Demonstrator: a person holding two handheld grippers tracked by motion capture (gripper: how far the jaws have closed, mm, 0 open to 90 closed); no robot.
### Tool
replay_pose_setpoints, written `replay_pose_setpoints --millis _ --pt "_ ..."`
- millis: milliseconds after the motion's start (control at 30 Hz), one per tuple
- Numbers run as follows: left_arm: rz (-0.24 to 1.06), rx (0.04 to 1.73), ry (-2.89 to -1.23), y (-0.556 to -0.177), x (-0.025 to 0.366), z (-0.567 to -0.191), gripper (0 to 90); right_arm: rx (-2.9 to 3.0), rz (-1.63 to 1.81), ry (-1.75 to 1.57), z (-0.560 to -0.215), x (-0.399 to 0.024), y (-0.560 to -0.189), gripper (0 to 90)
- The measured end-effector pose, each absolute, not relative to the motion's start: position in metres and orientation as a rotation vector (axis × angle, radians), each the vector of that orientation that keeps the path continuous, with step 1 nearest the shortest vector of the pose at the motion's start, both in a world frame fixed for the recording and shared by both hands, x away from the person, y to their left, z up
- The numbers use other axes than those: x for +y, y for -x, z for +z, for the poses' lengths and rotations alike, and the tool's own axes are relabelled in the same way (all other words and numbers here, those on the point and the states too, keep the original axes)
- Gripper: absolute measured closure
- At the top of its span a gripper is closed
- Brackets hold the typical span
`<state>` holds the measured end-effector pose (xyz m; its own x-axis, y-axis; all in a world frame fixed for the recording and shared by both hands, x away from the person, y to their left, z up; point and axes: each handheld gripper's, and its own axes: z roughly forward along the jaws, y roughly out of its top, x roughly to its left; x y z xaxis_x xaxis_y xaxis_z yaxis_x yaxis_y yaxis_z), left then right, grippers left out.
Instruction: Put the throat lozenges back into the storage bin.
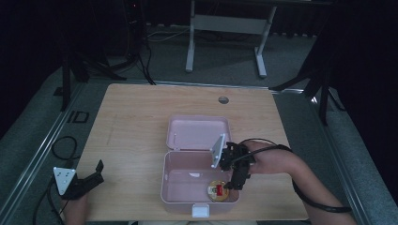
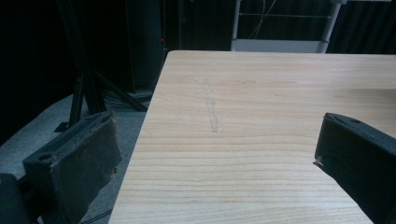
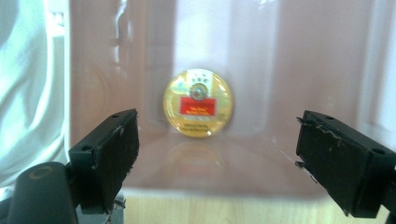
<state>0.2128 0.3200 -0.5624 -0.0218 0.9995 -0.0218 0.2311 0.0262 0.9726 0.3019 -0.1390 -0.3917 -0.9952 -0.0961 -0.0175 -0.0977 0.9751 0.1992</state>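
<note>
The label on the round gold tin with a red band (image 3: 198, 102) is too blurred to read. It lies in the near right corner of the open pale pink plastic box (image 1: 174, 187) on the light wooden desk (image 1: 136, 122). The right gripper (image 1: 233, 183) reaches in from the right, jaws spread wide and empty (the tin sits between them, untouched). The left gripper (image 1: 90, 177) rests at the desk's near left edge, jaws apart.

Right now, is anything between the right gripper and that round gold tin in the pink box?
Nothing visible. The right gripper is open with the round gold tin centred between its jaws, lying on the floor of the pink box. The lid is folded back, out of the way.
</note>
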Motion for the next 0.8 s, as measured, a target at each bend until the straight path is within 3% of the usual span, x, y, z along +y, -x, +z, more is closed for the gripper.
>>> replay_pose_setpoints --millis 433,800 --pt "1.087 1.405 -1.349 -0.212 0.320 -0.562 0.3 3.057 0.558 -0.083 -0.385 -0.220 -0.310 13.2" --pt "1.088 1.405 -1.350 -0.212 0.320 -0.562 0.3 2.892 0.780 -0.362 -0.450 -0.267 -0.324 12.9"
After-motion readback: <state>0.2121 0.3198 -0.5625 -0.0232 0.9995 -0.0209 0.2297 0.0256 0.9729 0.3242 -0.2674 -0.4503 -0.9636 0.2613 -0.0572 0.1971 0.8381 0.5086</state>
